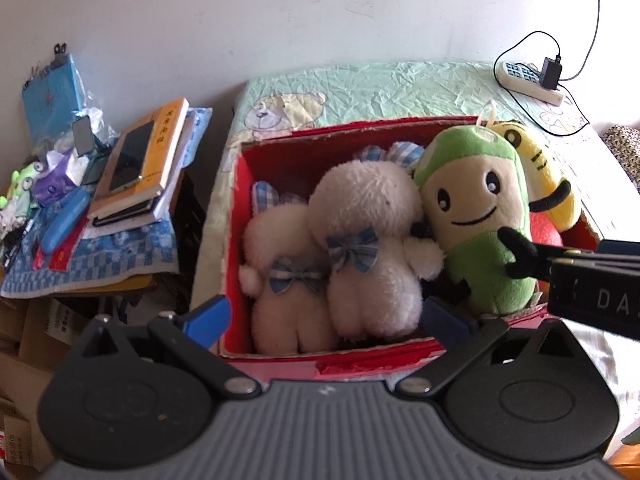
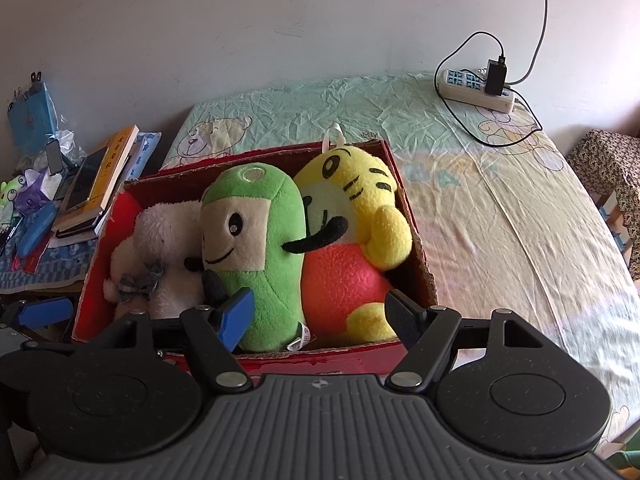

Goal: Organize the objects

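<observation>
A red cardboard box (image 1: 280, 152) (image 2: 320, 362) stands on the bed and holds soft toys. Two white plush animals with blue bows (image 1: 360, 240) (image 2: 160, 248) lie at its left. A green plush (image 1: 476, 216) (image 2: 256, 256) stands in the middle. A yellow and orange tiger plush (image 1: 536, 172) (image 2: 352, 232) fills the right end. My left gripper (image 1: 328, 320) is open and empty at the box's near edge, in front of the white toys. My right gripper (image 2: 320, 312) is open and empty at the near edge, its fingers on either side of the green and tiger toys.
A cluttered side table (image 1: 100, 240) (image 2: 48, 264) with books, a phone and small items stands left of the bed. A power strip with a charger and cable (image 1: 528, 76) (image 2: 476, 86) lies at the bed's far right. A patterned stool (image 2: 608, 168) is at right.
</observation>
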### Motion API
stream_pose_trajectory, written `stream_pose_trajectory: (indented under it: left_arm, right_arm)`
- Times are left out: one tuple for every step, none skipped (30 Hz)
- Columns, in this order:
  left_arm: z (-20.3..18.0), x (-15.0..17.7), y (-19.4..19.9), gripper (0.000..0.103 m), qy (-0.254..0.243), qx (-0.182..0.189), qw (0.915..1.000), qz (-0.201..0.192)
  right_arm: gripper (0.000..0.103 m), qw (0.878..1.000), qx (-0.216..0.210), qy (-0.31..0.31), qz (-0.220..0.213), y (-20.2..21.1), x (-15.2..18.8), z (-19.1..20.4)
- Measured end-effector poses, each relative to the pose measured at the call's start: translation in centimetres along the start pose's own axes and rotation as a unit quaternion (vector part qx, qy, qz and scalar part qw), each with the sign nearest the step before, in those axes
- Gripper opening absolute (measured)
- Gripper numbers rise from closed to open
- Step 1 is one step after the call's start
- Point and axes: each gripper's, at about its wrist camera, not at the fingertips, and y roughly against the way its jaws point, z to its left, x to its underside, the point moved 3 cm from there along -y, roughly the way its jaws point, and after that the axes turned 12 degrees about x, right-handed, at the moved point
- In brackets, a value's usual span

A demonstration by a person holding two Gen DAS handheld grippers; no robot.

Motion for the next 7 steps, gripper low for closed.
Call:
stream_pose_trajectory:
  left_arm:
    - [-0.04,-0.03,-0.15,0.102,0.0,0.007,1.0,0.004]
    - [-0.17,-0.04,-0.19,0.102,-0.002,0.008,0.9999,0.005]
    - [-0.31,-0.05,-0.18,0.102,-0.008,0.003,1.0,0.003]
    - [-0.42,-0.1,-0.08,0.101,-0.011,-0.006,0.9999,-0.003]
    - [-0.46,-0.17,0.09,0.101,-0.013,-0.014,0.9998,-0.012]
    - [-0.43,-0.3,0.3,0.101,-0.013,-0.019,0.9995,-0.02]
    - [-0.38,-0.43,0.45,0.1,-0.01,-0.021,0.9995,-0.023]
  right_arm:
    - [0.075,1.0,0.002,-0.003,-0.001,0.0,-0.09,-0.08]
    - [0.075,1.0,0.002,-0.005,-0.002,-0.01,-0.24,-0.15]
    - [0.074,1.0,0.001,-0.006,-0.005,0.05,-0.39,-0.17]
    - [0.074,1.0,0.0,-0.004,-0.009,0.16,-0.5,-0.11]
    - [0.074,1.0,0.0,-0.002,-0.014,0.27,-0.63,-0.06]
    - [0.074,1.0,0.001,0.0,-0.016,0.37,-0.74,-0.03]
    - [0.074,1.0,0.001,0.0,-0.016,0.37,-0.74,-0.03]
